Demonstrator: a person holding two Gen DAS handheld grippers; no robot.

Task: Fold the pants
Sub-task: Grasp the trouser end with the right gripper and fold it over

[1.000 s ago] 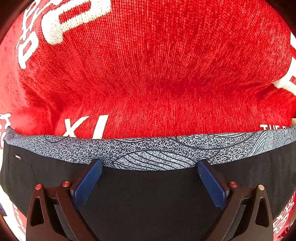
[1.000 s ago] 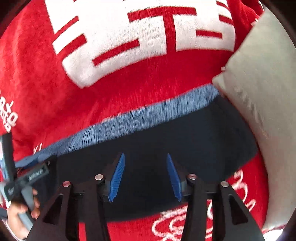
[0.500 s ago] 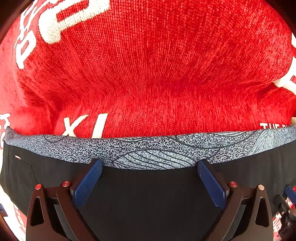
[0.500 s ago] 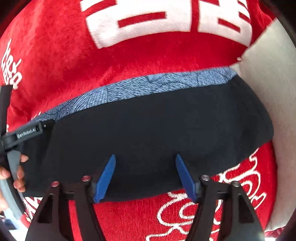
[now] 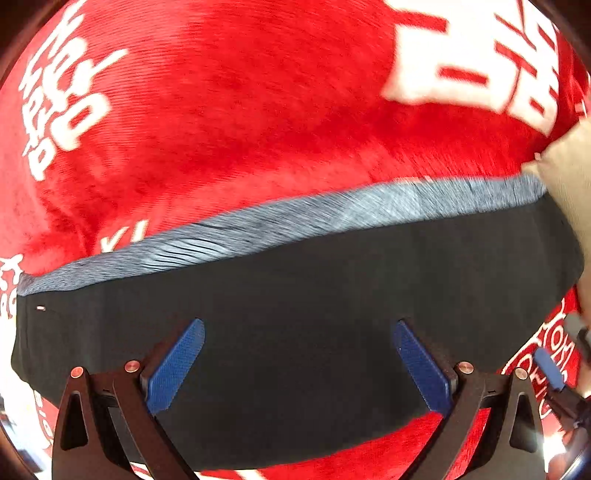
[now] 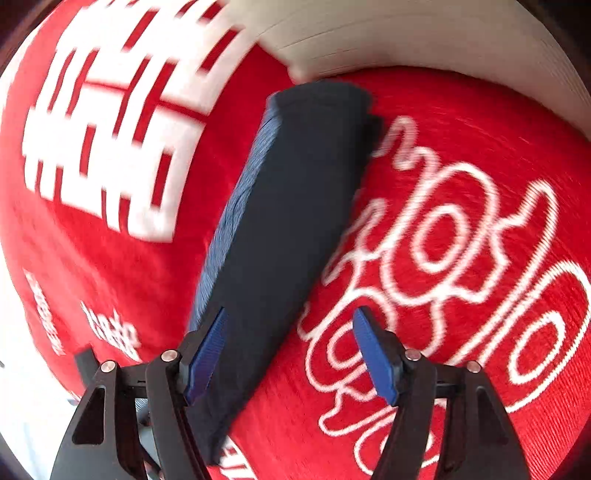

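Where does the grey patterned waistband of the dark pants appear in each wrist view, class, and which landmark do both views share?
Left wrist: the waistband crosses the middle, rising rightwards along the pants' upper edge.
Right wrist: the waistband runs steeply along the pants' left edge, centre.
Shared landmark: the beige cushion beside the waistband's far end.

Left wrist view: close, looking steeply down between its own fingers onto the folded pants lying crosswise on the red blanket. Right wrist view: close, slanting down, pants running away lengthwise. Both share pants, blanket, beige pillow. Both blurred.
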